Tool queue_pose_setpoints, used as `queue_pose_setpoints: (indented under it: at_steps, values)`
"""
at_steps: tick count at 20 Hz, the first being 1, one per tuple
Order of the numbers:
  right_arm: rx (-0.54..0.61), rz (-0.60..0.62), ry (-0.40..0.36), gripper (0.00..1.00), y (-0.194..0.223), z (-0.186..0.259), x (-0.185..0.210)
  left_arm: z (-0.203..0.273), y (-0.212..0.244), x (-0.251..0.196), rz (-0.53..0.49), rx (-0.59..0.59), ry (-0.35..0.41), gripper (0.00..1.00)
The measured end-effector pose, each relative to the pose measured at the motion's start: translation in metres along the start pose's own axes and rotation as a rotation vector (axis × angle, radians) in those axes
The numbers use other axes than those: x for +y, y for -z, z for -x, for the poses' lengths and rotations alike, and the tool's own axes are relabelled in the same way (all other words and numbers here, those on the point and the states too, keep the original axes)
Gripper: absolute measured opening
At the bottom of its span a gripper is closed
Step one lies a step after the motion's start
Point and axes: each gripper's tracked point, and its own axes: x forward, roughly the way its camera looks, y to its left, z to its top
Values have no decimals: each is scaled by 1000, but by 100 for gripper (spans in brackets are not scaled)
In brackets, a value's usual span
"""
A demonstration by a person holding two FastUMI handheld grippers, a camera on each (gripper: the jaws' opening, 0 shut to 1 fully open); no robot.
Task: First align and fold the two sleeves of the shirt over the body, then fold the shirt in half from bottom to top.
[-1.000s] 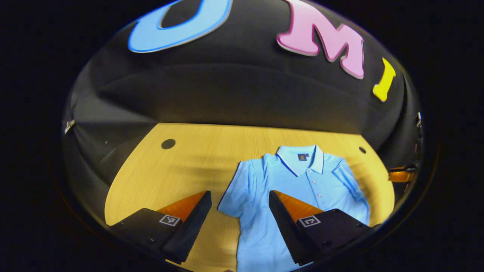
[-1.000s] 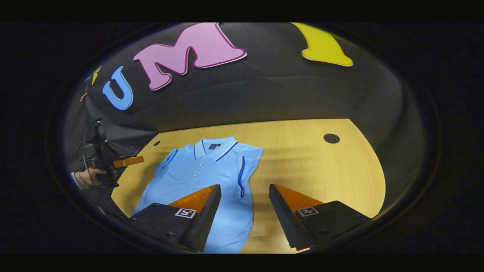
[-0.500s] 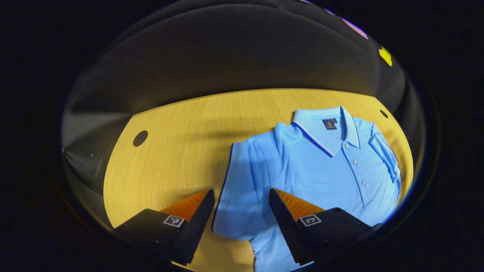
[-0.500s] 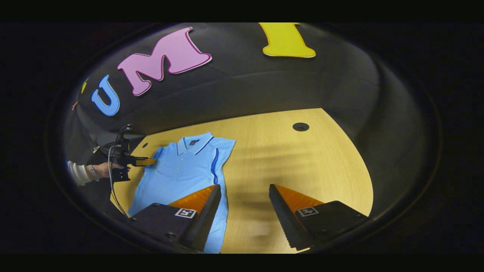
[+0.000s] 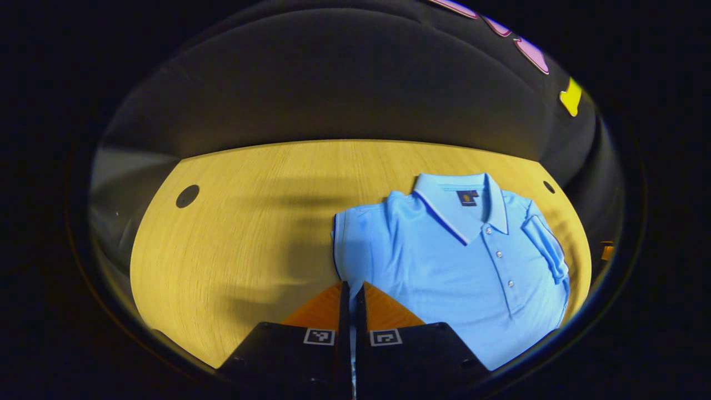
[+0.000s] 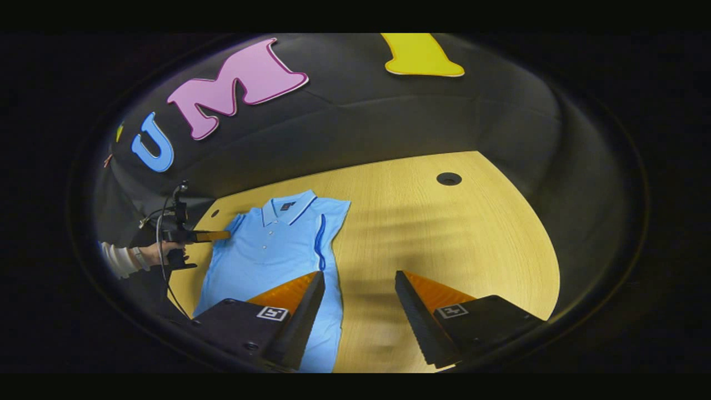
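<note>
Left gripper view: left gripper (image 5: 350, 289) fingers pressed together at the shirt's (image 5: 444, 261) left sleeve edge; a sliver of blue cloth shows between them, so it's pinching the sleeve. One shirt, flat on the table (image 5: 233, 233), lower part cut off. Two table holes.

Right gripper view: right gripper (image 6: 358, 278) spread, hovering over the shirt's (image 6: 272, 250) side edge and bare wood. Hem hidden behind its finger. Far left: other gripper, one hand (image 6: 153, 253), blurry.

Light-blue polo shirt (image 5: 444, 261) flat (collar far), one sleeve (image 5: 547, 250) folded in.
</note>
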Motion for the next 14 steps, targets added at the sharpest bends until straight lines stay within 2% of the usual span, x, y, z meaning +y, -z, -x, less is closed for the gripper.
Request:
queue_pose_setpoints:
  at_steps: [2, 4, 6, 8, 10, 11, 12, 14]
  values:
    - [1, 1, 0, 81, 0, -1, 2, 10, -15, -11, -27, -48, 25, 8]
    - [-1, -6, -4, 81, 0, -2, 6, 23, -32, -36, -63, -99, 101, 8]
    - [-4, -9, -9, 81, -2, -2, 11, 32, -32, -63, -105, -88, 179, 8]
    - [-5, -6, -14, 81, -2, -3, 17, 25, -18, -68, -157, -36, 166, 8]
    - [9, 8, -5, 81, 4, -4, 17, 9, 11, -65, -202, 62, 131, 13]
    - [20, 15, 1, 81, 7, -5, 17, 7, 25, -63, -215, 113, 122, 27]
    - [30, 18, 3, 81, 12, -5, 17, 5, 33, -61, -224, 139, 110, 44]
    - [46, 19, 2, 81, 20, -4, 20, 5, 35, -64, -220, 133, 117, 80]
